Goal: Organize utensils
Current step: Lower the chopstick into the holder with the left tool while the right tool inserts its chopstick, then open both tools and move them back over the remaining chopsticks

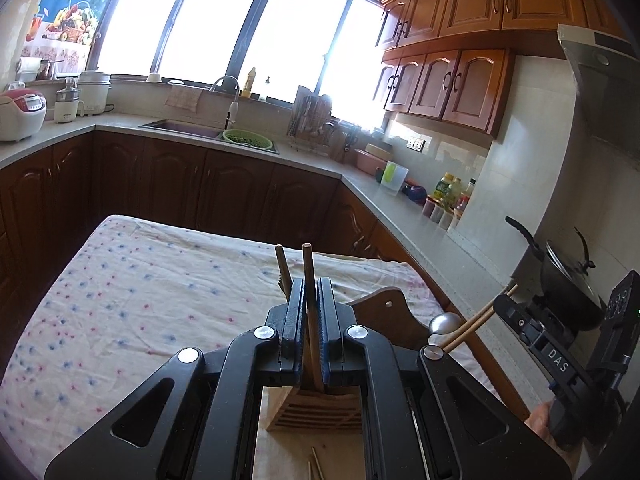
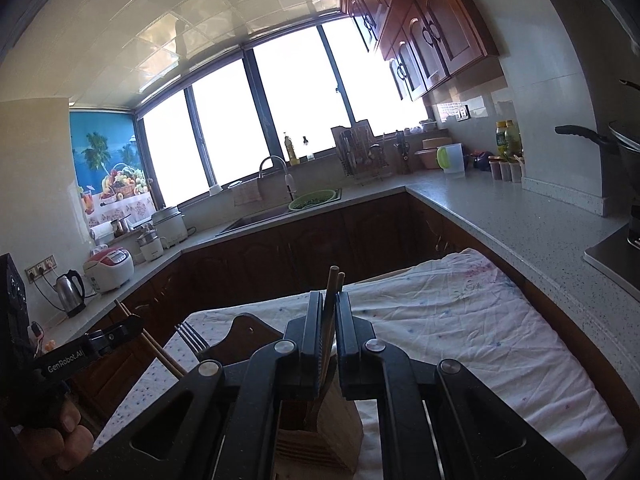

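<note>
While both grippers hover over the slatted pale-wood utensil holder [image 1: 316,410] at lower centre of each view, stock reads thus: left gripper [image 1: 311,316], fingers pinching brown wooden chopsticks [image 1: 308,280]; right gripper [image 2: 329,320], fingers pinching a second pair of tan chopsticks [image 2: 333,300], their lower ends apparently inside the holder. Steel fork [image 2: 192,340] and round-bowled metal spoon [image 1: 444,323] stand there too. Worktop under floral cloth [image 1: 120,300]. Risk: crowded slots, angled sticks; a skewed release could snag, tip the holder, or drop sticks beside the loose pair [image 1: 314,464]
</note>
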Tool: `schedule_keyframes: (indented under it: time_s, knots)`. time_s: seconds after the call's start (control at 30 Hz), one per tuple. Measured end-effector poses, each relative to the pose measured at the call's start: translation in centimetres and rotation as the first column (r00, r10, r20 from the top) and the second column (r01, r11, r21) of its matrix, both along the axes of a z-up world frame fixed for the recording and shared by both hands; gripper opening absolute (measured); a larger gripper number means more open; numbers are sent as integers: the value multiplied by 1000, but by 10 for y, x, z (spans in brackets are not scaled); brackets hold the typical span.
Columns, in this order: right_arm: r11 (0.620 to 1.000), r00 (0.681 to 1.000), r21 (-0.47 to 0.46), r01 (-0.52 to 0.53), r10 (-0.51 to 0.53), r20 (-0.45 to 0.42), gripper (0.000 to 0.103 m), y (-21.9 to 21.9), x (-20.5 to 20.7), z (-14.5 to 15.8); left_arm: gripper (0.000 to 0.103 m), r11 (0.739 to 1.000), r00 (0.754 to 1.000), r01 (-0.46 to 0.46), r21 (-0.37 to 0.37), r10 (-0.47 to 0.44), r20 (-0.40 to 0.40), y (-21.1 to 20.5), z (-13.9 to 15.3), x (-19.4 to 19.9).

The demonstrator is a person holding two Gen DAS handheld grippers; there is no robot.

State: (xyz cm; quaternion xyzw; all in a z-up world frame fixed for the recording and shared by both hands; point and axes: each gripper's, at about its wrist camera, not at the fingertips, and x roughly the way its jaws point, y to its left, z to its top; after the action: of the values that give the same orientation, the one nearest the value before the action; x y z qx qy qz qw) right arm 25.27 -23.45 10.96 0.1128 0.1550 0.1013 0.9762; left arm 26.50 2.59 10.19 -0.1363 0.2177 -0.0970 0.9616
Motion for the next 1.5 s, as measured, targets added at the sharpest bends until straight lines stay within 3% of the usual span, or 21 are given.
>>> schedule_keyframes:
  time_s: [0.2,0.3,0.37,0.4,0.43,0.47,0.53,0.7,0.77,1.0,1.5]
  knots:
    - [1000,1000,14,-4,4,-15,7,-3,4,1,5,1000,1000,20,-9,-20,-17,-2,3,4]
    - [999,1000,32,-4,4,-22,15,-4,3,1,7,1000,999,29,-9,-29,-19,-2,5,2]
    - [999,1000,49,-3,3,-18,26,-7,-1,3,17,999,999,32,-11,-33,-15,-1,9,-3]
    - [998,1000,57,0,0,-11,38,-8,-3,5,21,999,1000,30,-15,-30,-9,-1,11,-6]
    - [998,1000,67,-2,2,-2,52,-10,-7,7,34,999,1000,25,-21,-25,-5,0,13,-10]
    - [997,1000,77,-3,3,8,58,-11,-10,10,47,999,1000,18,-28,-18,0,2,15,-14]
    - [996,1000,92,0,-3,31,75,-15,-18,16,50,999,1000,15,-42,-14,19,5,20,-24]
    - [994,998,107,-8,1,70,94,-19,-39,28,64,1000,1000,4,-28,-4,25,8,24,-47]
    - [994,997,108,-16,8,74,95,-20,-48,30,70,1000,1000,-9,-24,10,21,10,21,-57]
    - [994,999,103,-25,21,35,98,-27,-79,14,70,999,998,-22,-32,20,-56,18,-5,-86]
    - [994,977,105,34,-11,-214,99,-54,-128,-78,74,1000,975,0,1,0,-223,12,-74,-128]
